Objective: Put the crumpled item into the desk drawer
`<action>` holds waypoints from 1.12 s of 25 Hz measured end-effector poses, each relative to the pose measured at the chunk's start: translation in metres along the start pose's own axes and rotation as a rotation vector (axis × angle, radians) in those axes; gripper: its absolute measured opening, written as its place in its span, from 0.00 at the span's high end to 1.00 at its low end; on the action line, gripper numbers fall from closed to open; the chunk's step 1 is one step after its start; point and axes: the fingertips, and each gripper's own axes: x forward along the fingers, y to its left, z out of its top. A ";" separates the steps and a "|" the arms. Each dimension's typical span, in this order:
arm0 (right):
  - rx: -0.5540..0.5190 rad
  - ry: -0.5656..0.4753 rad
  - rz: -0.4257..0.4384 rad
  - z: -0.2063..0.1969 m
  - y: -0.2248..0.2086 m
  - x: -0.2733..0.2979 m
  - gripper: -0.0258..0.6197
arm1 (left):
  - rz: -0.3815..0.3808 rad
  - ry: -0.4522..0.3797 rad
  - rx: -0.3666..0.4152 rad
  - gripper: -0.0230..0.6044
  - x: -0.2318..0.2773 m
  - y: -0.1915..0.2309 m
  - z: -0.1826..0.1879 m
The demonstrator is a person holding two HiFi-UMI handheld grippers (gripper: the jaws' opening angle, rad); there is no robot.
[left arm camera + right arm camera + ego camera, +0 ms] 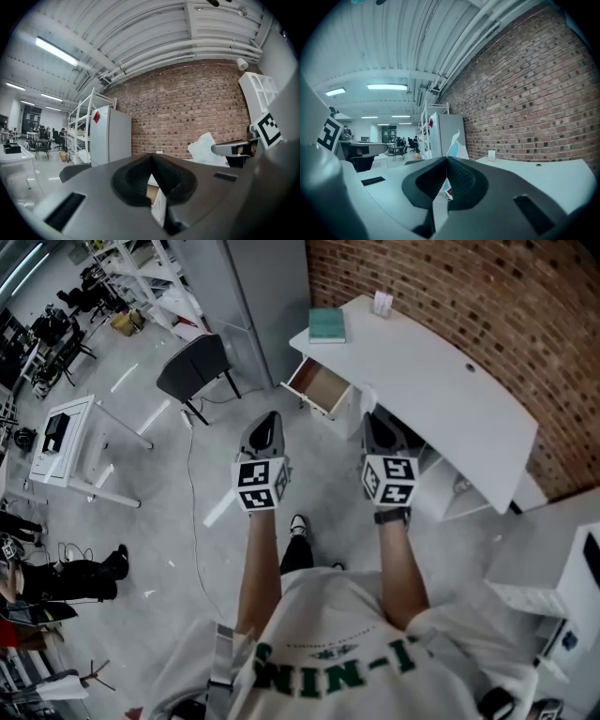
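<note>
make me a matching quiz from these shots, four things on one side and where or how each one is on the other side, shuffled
Things:
1. drawer
2. book
3. chair
4. crumpled item

Place or state:
A. pinched in the right gripper
B. standing apart from the desk
C. pulled open
D. lying flat on the desk top

Pairs: 1-C, 2-D, 3-B, 4-A
</note>
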 end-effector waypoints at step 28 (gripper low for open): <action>0.040 0.059 -0.150 -0.001 -0.008 0.226 0.96 | -0.213 0.030 -0.053 0.97 0.226 0.132 -0.009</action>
